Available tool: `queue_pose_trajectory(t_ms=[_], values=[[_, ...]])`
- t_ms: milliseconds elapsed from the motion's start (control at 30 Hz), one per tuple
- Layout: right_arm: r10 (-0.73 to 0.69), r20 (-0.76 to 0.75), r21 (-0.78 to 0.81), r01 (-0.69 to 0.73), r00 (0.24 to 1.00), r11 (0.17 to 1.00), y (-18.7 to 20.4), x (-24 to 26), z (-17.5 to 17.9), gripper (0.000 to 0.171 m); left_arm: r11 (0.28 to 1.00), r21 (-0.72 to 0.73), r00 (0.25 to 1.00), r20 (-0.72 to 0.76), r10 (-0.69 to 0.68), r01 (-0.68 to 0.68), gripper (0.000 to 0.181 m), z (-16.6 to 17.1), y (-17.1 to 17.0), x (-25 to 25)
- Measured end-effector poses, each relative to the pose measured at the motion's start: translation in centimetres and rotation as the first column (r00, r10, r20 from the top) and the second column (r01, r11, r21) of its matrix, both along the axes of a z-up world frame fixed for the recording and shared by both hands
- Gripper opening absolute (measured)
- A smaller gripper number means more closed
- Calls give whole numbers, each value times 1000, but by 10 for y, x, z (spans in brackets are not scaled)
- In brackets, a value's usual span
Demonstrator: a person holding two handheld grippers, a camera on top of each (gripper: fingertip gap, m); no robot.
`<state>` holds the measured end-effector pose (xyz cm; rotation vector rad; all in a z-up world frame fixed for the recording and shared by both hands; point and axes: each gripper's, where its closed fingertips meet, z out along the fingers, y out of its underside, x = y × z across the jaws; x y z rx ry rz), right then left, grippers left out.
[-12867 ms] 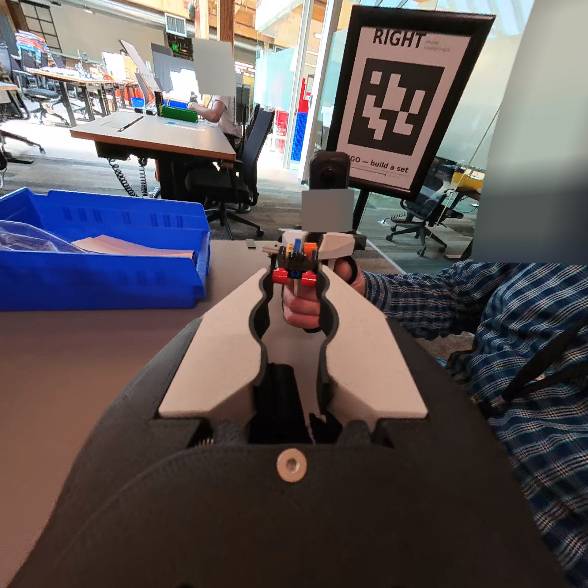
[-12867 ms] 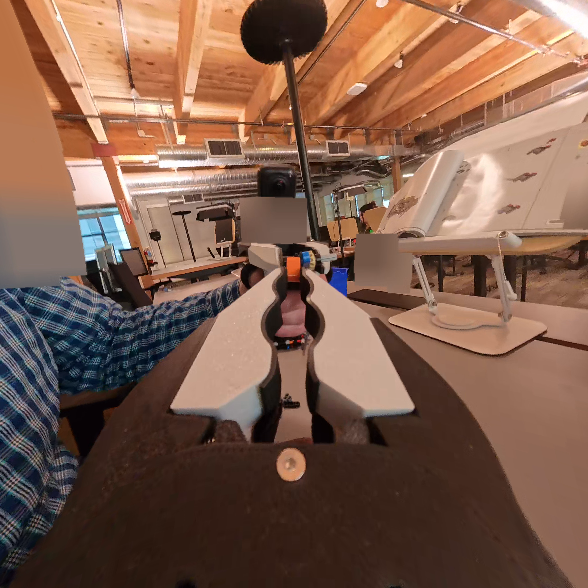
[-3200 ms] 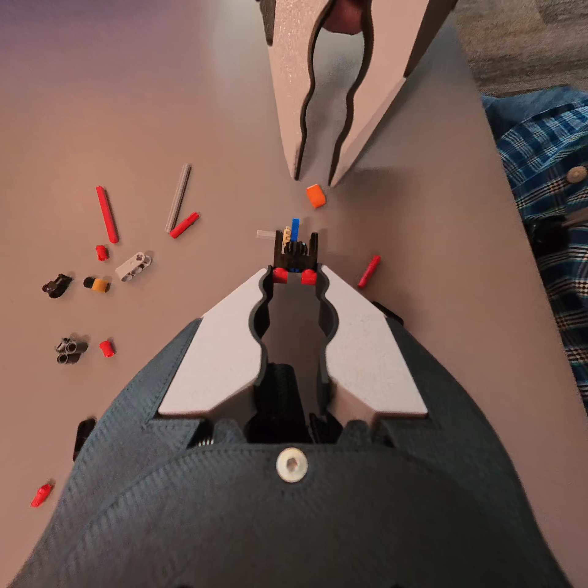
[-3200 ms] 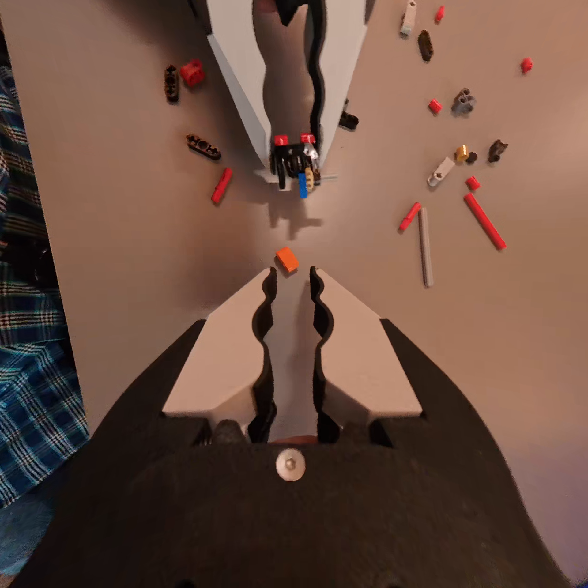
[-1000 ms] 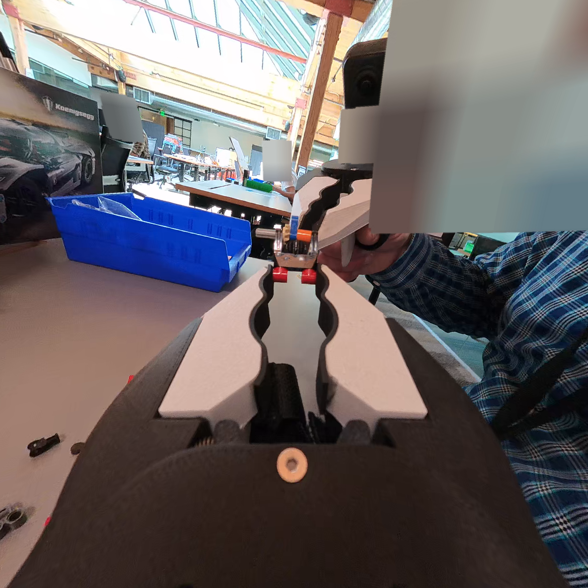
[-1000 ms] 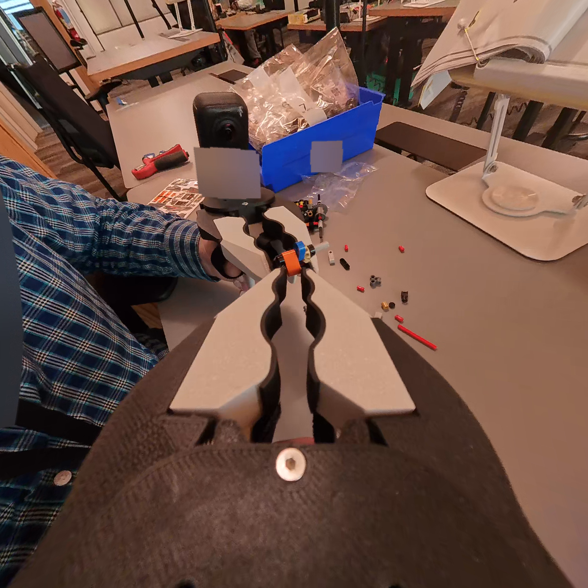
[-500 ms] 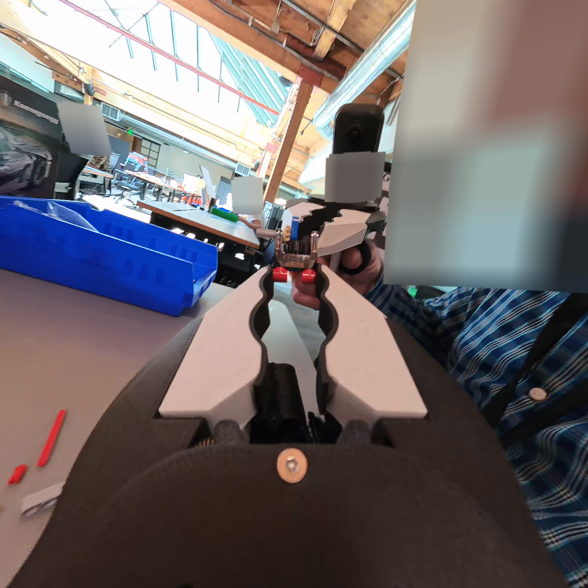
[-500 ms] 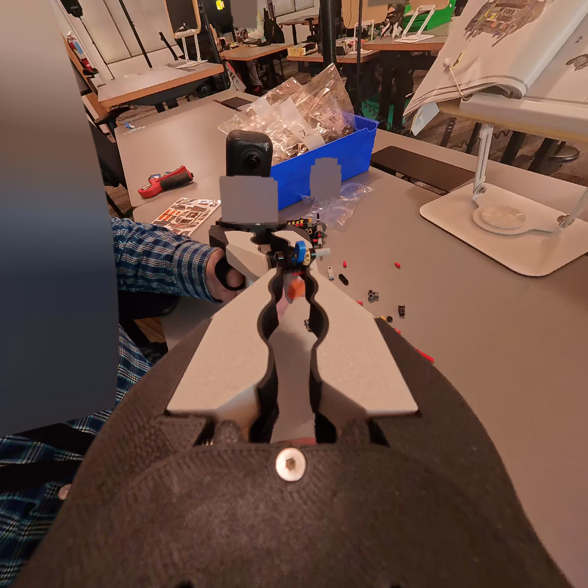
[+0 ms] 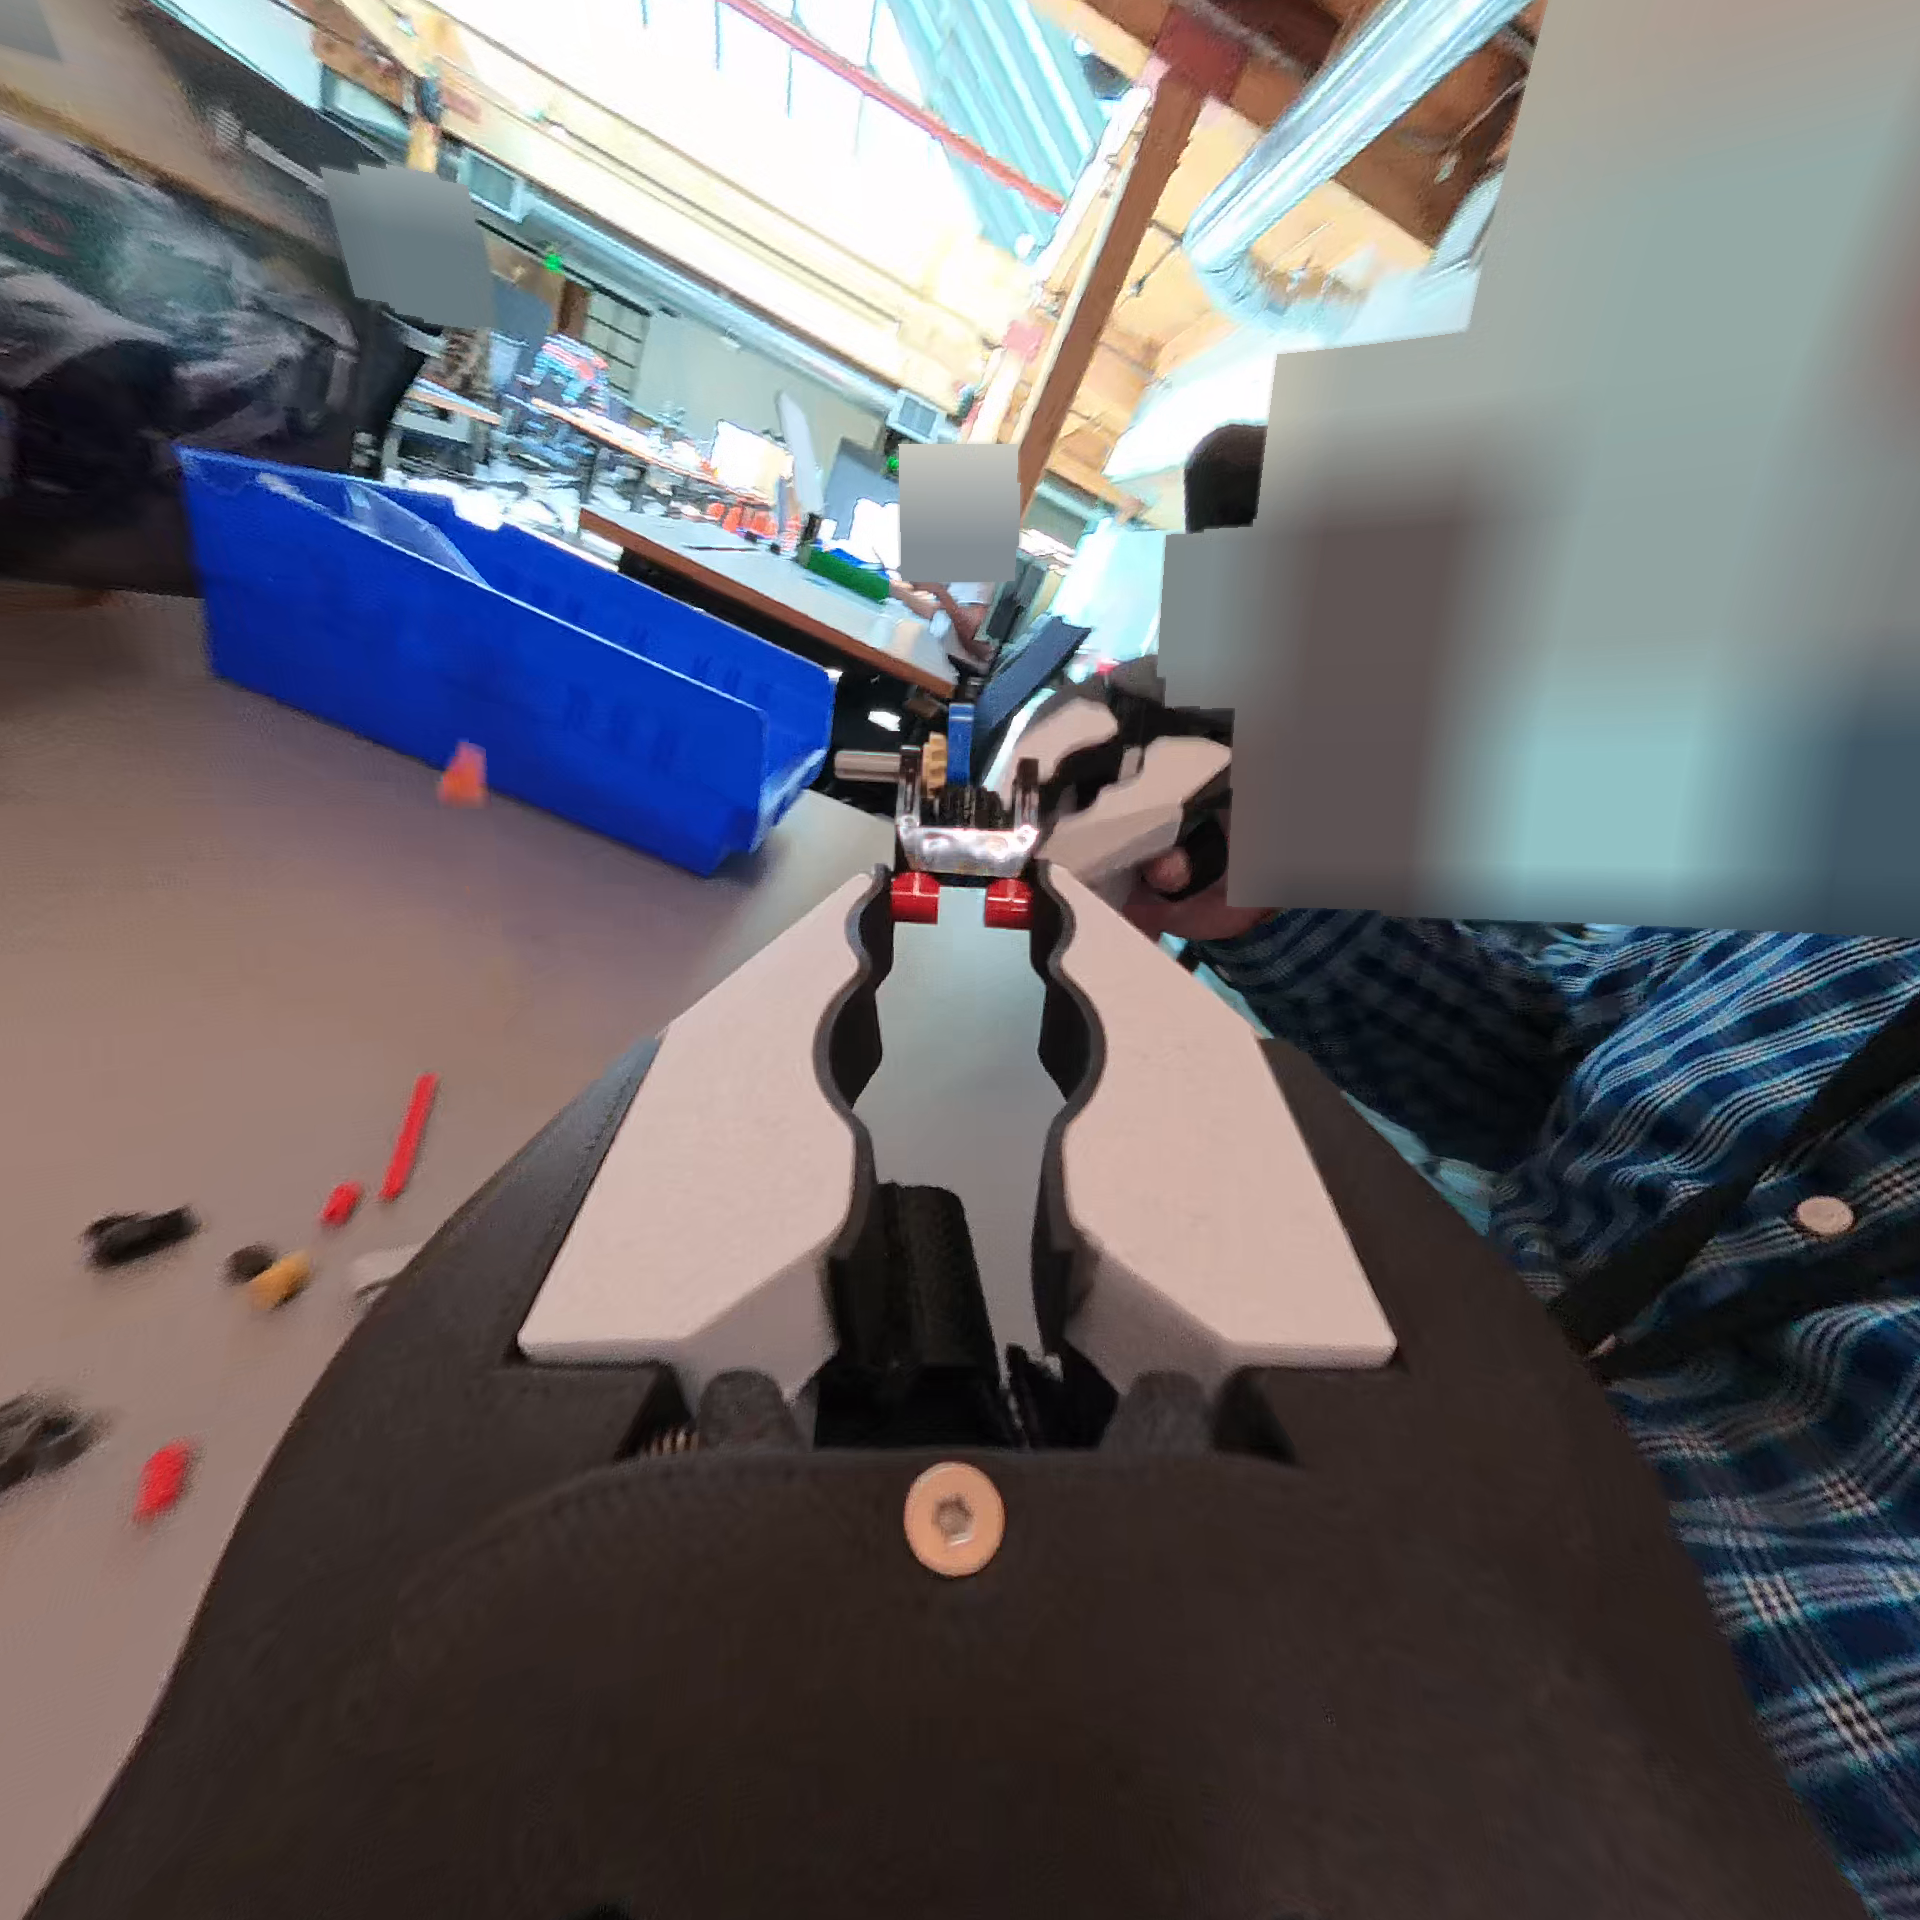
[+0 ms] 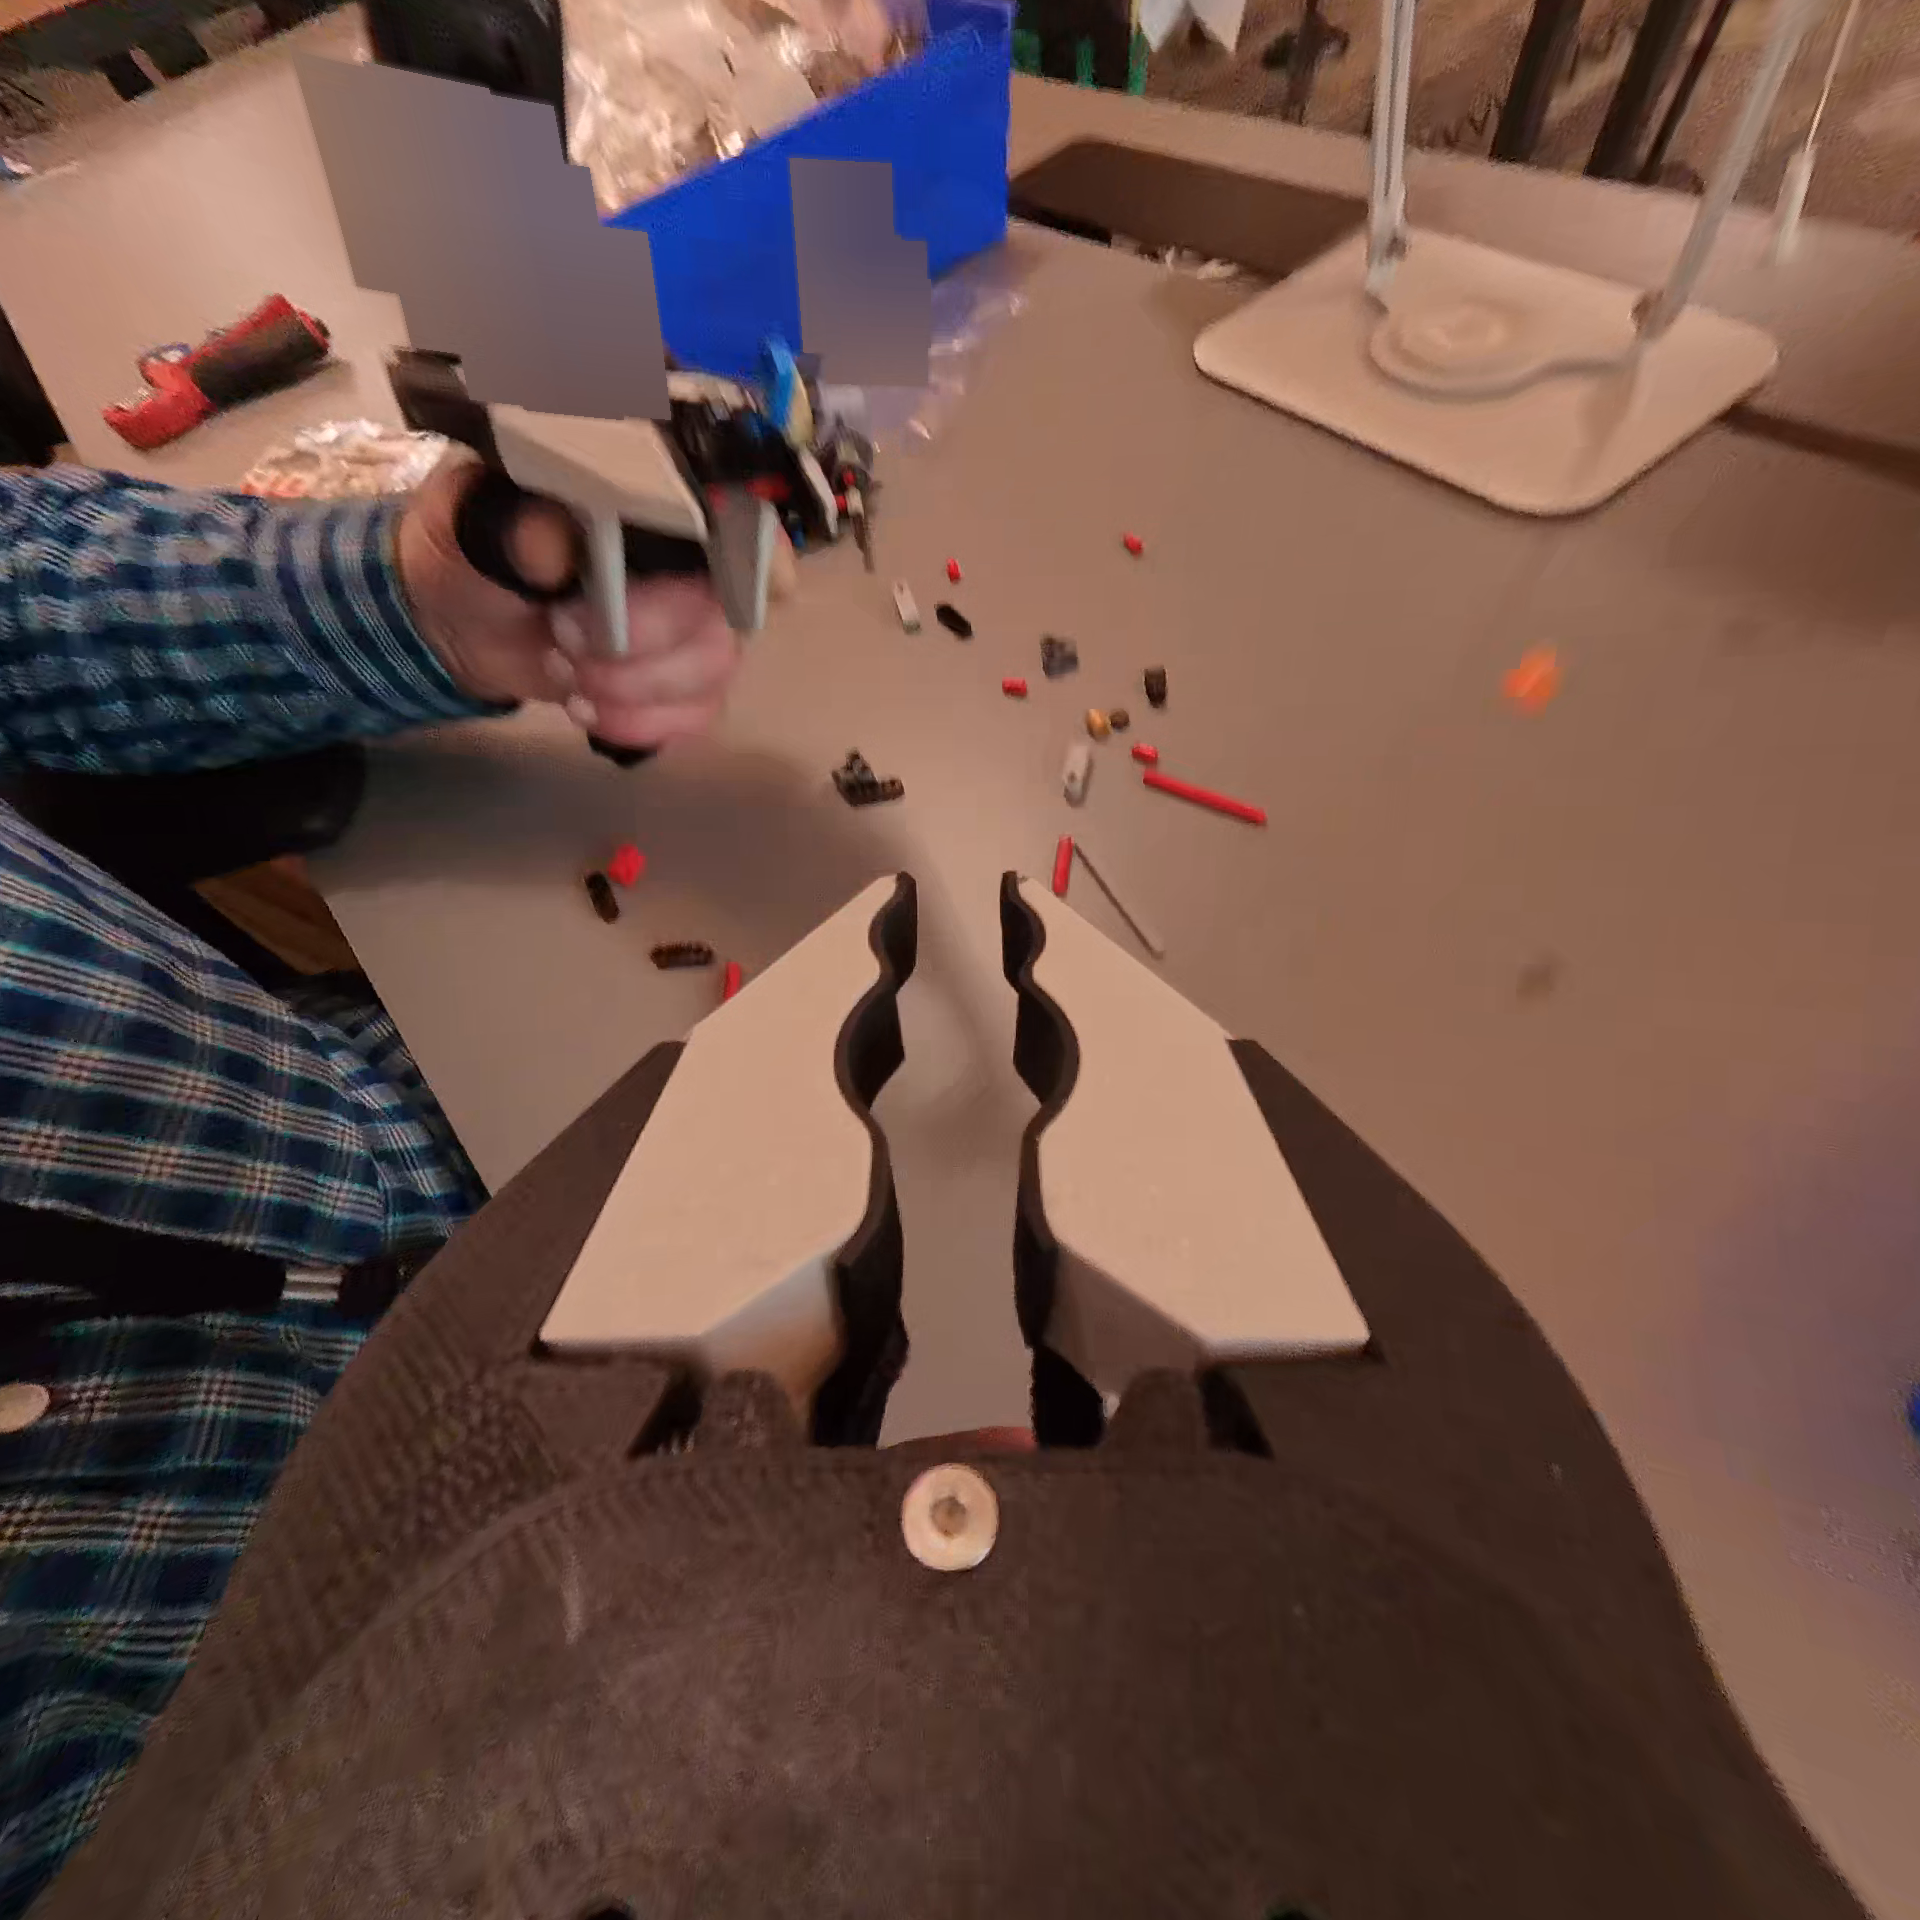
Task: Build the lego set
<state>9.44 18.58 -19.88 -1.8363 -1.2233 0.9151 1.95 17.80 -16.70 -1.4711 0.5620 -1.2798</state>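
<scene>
— What is your left tool [image 9: 961, 902] doing?

— I am clamping it on the small lego assembly [image 9: 964, 831]; two red pieces [image 9: 915, 897] are sitting right between the tips at 12 o'clock, with the black and silver part, a tan gear and a blue piece sticking out beyond them. I am holding it up above the grey worktop [image 9: 260, 987].

— And your right tool [image 10: 956, 883]?

— I am keeping it empty, its fingers parted by a narrow gap, pointing down at the worktop [image 10: 1455, 1039]. Just past its tips, at 1 o'clock, a short red pin [image 10: 1061, 864] and a thin grey axle [image 10: 1117, 900] are lying. Farther out, loose red, black and tan pieces [image 10: 1091, 717] are lying scattered.

— Anything else?

— An orange piece [image 10: 1530, 677] is showing blurred at 2 o'clock, well apart from the others. At 11 o'clock my left tool is showing with the assembly at its tip. Farthest off, a blue bin [image 10: 831, 208] is standing at 12 o'clock and a white stand base [image 10: 1486, 364] at 1 o'clock.
</scene>
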Motion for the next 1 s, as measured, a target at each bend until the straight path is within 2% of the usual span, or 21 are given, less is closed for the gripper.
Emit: queue_pose_trajectory(t_ms=[167,500,633,733,800,933,1000], values=[[-19,51,-33,21,999,999,4,14,-26,15,997,27,997,-25,71,-71,25,7,0,-23],[-53,117,9,52,992,999,32,8,-38,30,997,20,997,-26,74,-74,25,3,-7,-23],[-177,158,66,169,971,983,58,14,-46,33,997,11,997,-28,78,-78,25,1,-8,-22],[-420,183,185,389,889,903,110,36,-52,32,998,4,997,-17,69,-69,25,-1,-8,-19],[-518,182,185,488,836,853,137,45,-61,32,998,5,998,-24,66,-66,25,-2,-7,-17],[-634,245,229,592,733,773,176,45,-84,39,997,-20,997,-17,75,-75,25,-7,-3,-17],[-694,241,247,648,679,720,197,44,-89,35,995,-36,996,-5,92,-92,25,-10,2,-18]])
